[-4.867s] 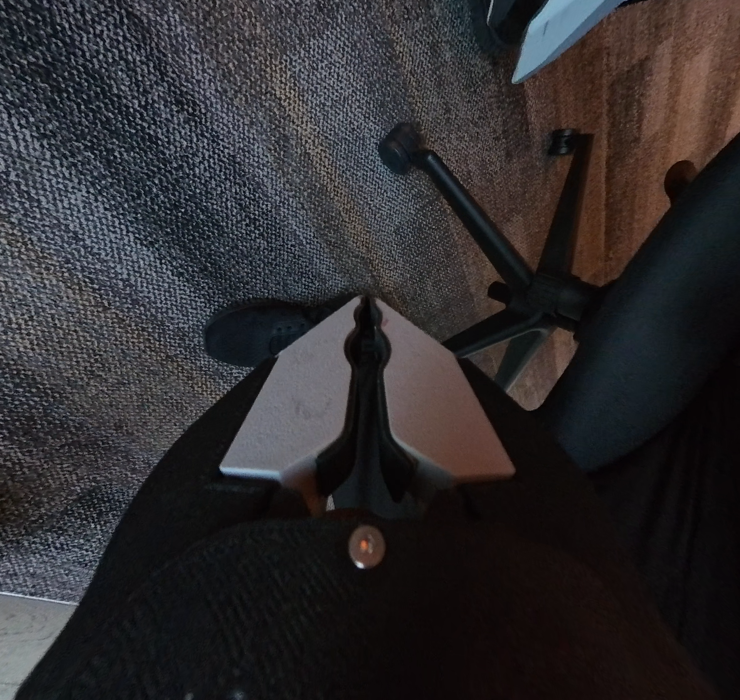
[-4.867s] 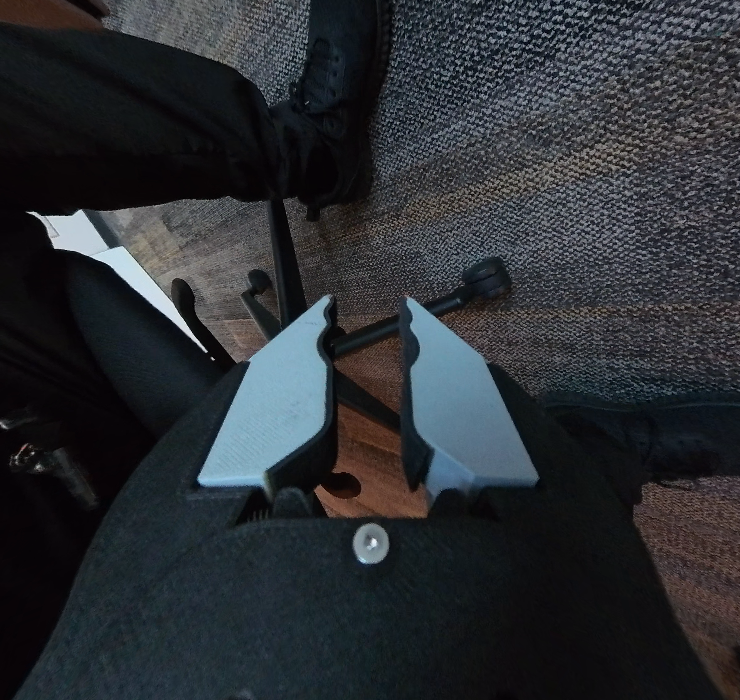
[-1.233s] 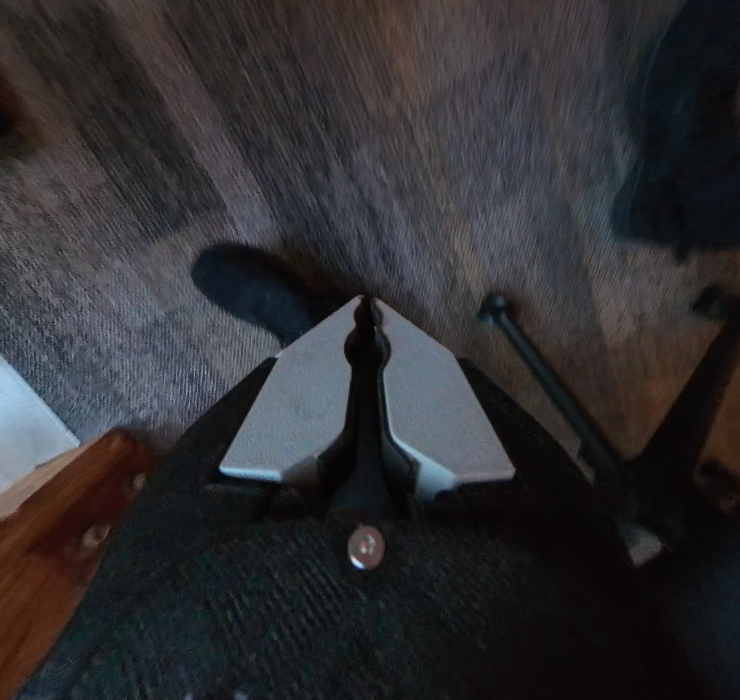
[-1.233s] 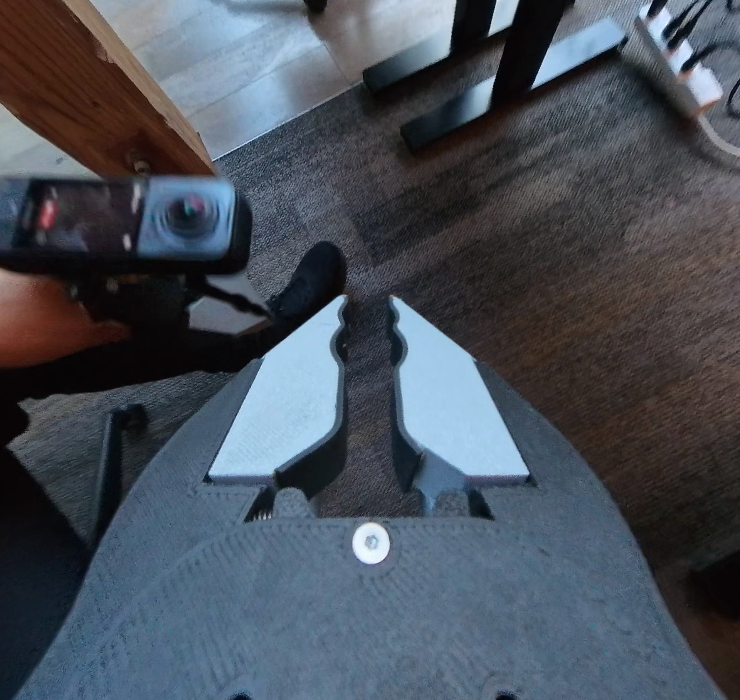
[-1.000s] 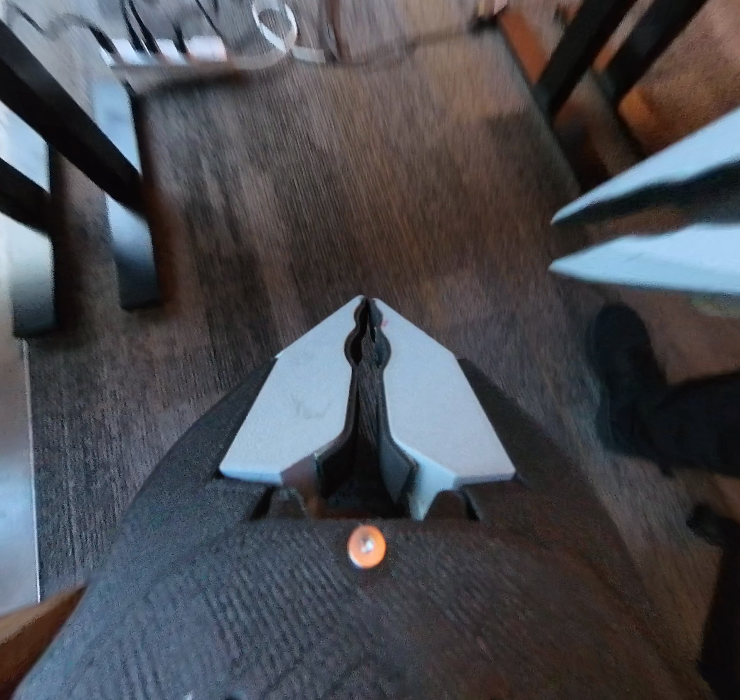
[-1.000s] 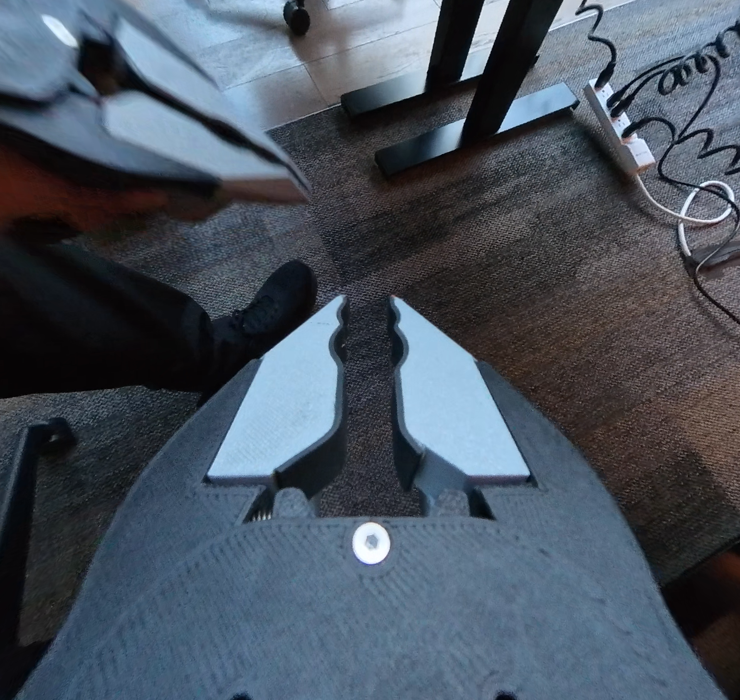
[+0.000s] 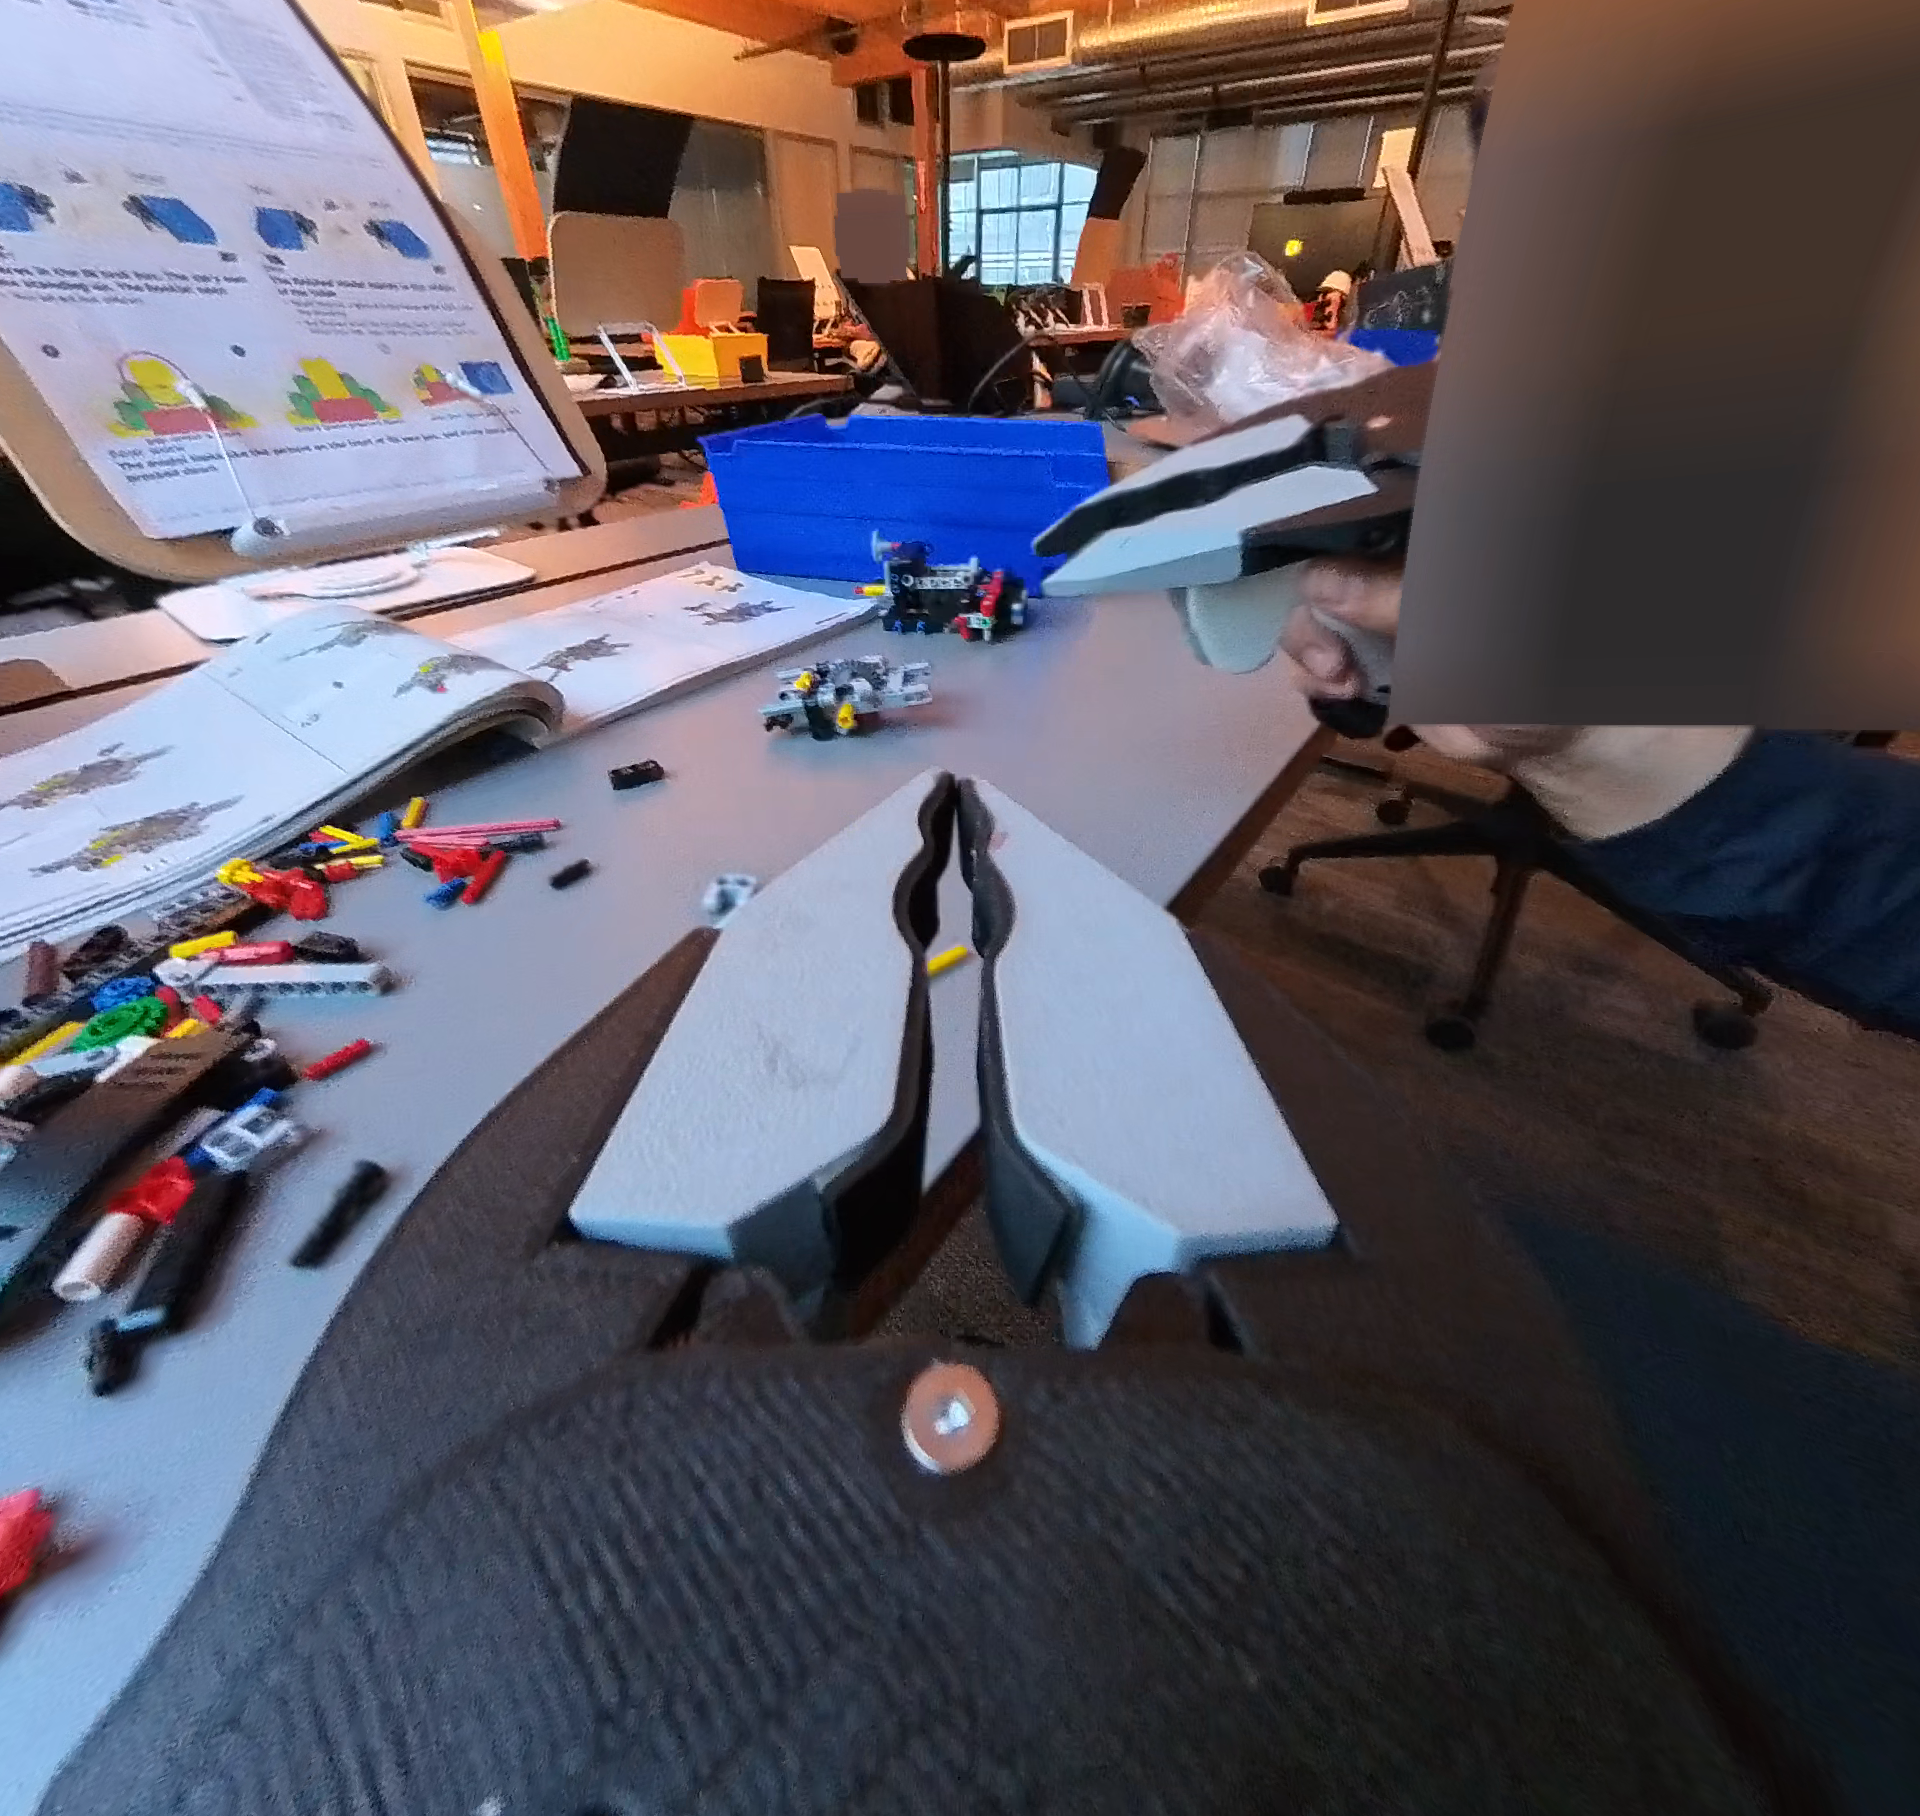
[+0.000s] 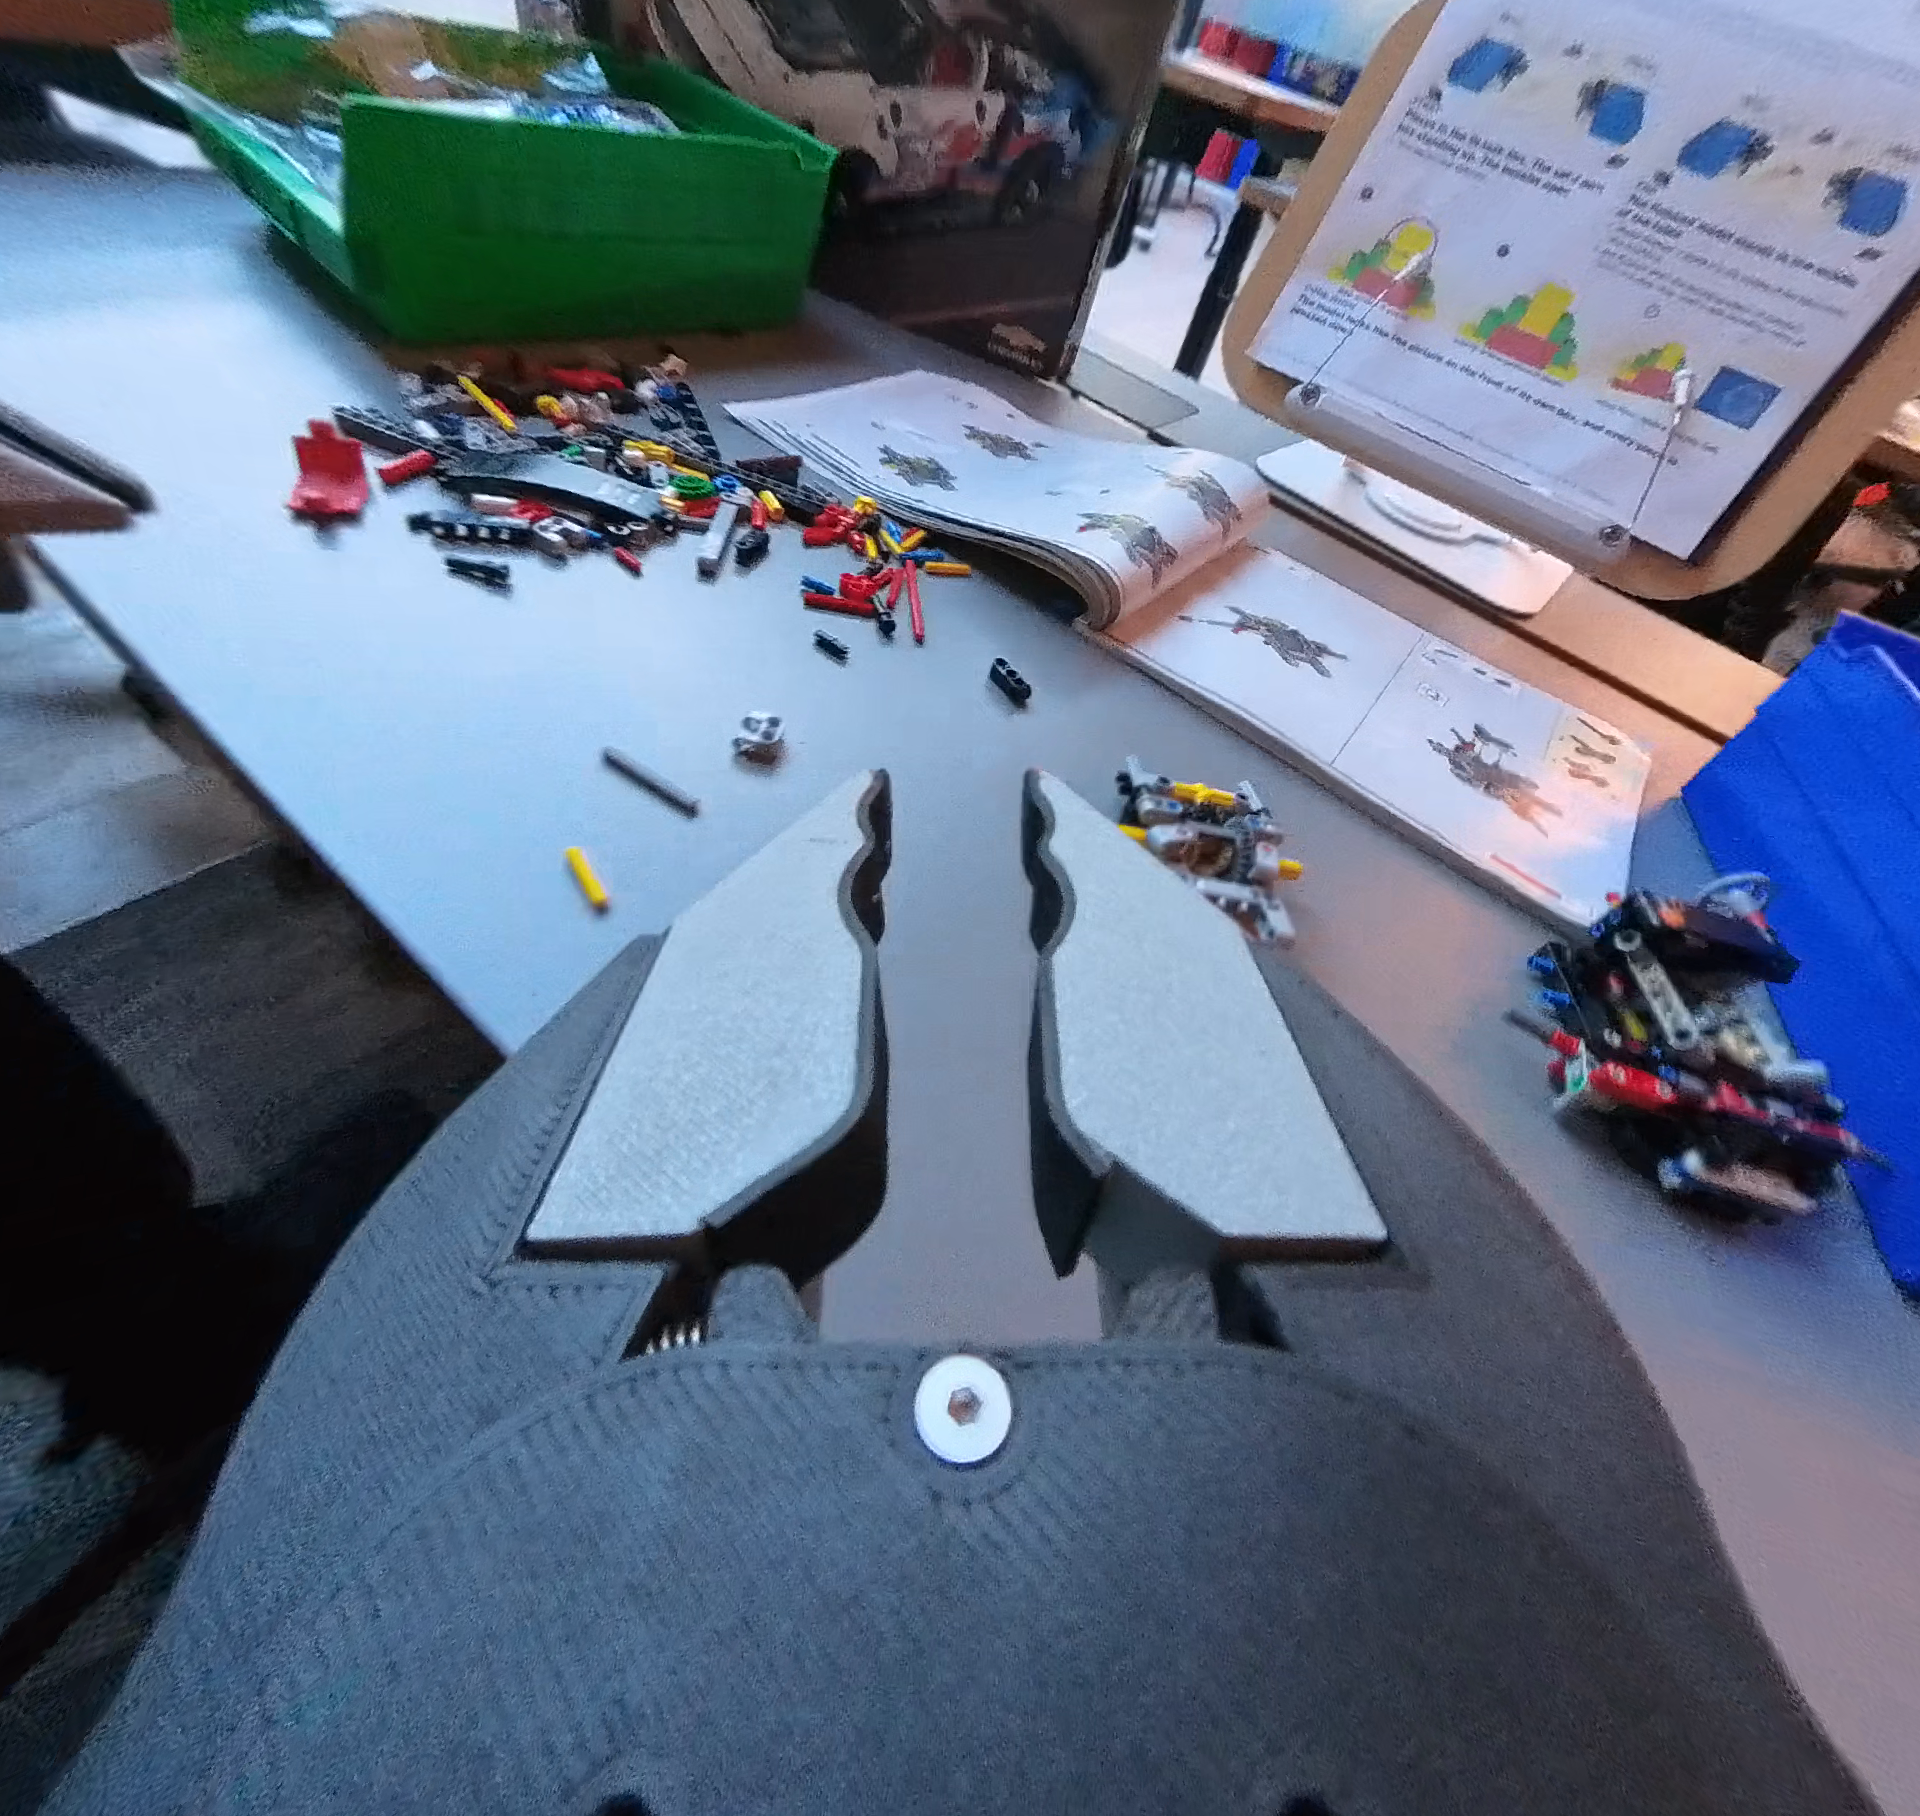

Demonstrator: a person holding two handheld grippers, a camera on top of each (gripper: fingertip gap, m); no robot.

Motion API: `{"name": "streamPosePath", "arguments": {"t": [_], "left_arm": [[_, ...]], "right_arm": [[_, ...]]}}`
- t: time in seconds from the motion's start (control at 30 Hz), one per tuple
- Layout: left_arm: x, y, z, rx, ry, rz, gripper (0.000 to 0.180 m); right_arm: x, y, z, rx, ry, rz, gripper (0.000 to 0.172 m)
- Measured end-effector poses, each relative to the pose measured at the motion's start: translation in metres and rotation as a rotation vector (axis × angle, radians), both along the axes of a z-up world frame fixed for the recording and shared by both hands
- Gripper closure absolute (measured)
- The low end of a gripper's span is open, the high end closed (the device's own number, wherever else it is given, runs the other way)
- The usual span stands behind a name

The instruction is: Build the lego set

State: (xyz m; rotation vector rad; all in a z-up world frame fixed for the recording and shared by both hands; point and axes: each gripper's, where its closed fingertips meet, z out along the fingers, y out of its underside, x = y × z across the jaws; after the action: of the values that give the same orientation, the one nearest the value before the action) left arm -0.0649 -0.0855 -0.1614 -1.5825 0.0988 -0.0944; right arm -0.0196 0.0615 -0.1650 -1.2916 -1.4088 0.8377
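Just L fingers (image 7: pixel 954 810) nr table edge (image 7: pixel 1247 836)

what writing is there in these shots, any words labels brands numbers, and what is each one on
I do not copy out writing; these things bear it:
Dark box with a car picture, behind the green bin: large white lettering at its top edge, a small mark low on its right.
Sheet on the wooden stand: blocks of print, blurred.
Open booklet on the table: small figures by the diagrams, too small to read.
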Motion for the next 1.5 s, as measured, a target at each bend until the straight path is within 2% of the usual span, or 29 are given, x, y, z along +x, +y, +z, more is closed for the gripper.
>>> {"name": "streamPosePath", "arguments": {"t": [0.17, 0.33, 0.47, 0.57, 0.63, 0.73, 0.77, 0.83, 0.9, 1.03, 1.07, 1.13, 1.2, 1.3, 1.37, 1.5], "left_arm": [[-0.044, 0.007, 0.02, -0.021, 0.018, 0.009, 0.18], [-0.137, 0.02, 0.052, -0.058, 0.08, 0.176, 0.18], [-0.224, 0.038, 0.048, -0.222, 0.153, 0.301, 0.18], [-0.281, 0.04, 0.03, -0.398, 0.172, 0.371, 0.18], [-0.307, 0.031, 0.018, -0.516, 0.175, 0.395, 0.152], [-0.339, -0.002, 0.006, -0.646, 0.178, 0.478, 0.119], [-0.347, -0.013, 0.004, -0.665, 0.175, 0.499, 0.113], [-0.355, -0.034, -0.004, -0.725, 0.135, 0.503, 0.103], [-0.354, -0.047, -0.017, -0.794, 0.102, 0.462, 0.107], [-0.36, -0.057, -0.042, -0.88, 0.142, 0.473, 0.156], [-0.364, -0.059, -0.044, -0.882, 0.166, 0.494, 0.163], [-0.363, -0.062, -0.044, -0.863, 0.133, 0.517, 0.167], [-0.364, -0.068, -0.042, -0.852, 0.151, 0.547, 0.17], [-0.359, -0.076, -0.043, -0.865, 0.148, 0.574, 0.172], [-0.351, -0.079, -0.039, -0.856, 0.139, 0.581, 0.158], [-0.339, -0.08, -0.014, -0.789, 0.179, 0.639, 0.15]], "right_arm": [[-0.073, 0.02, 0.0, 0.145, -0.146, 0.045, 0.145], [-0.161, 0.037, -0.019, 0.25, -0.353, 0.11, 0.135], [-0.221, 0.058, -0.04, 0.361, -0.478, 0.089, 0.127], [-0.247, 0.06, -0.052, 0.424, -0.545, 0.099, 0.124], [-0.259, 0.061, -0.058, 0.499, -0.577, 0.106, 0.123], [-0.27, 0.07, -0.067, 0.596, -0.625, 0.089, 0.12], [-0.272, 0.07, -0.071, 0.6, -0.637, 0.092, 0.119], [-0.274, 0.07, -0.081, 0.596, -0.655, 0.106, 0.12], [-0.275, 0.074, -0.088, 0.637, -0.675, 0.096, 0.121], [-0.283, 0.08, -0.088, 0.721, -0.649, 0.074, 0.129], [-0.284, 0.079, -0.089, 0.724, -0.64, 0.076, 0.135], [-0.284, 0.076, -0.087, 0.738, -0.615, 0.083, 0.165], [-0.282, 0.077, -0.081, 0.744, -0.591, 0.069, 0.168], [-0.278, 0.078, -0.074, 0.628, -0.547, 0.063, 0.17], [-0.275, 0.078, -0.07, 0.527, -0.515, 0.081, 0.171], [-0.273, 0.082, -0.057, 0.327, -0.433, 0.09, 0.172]]}}
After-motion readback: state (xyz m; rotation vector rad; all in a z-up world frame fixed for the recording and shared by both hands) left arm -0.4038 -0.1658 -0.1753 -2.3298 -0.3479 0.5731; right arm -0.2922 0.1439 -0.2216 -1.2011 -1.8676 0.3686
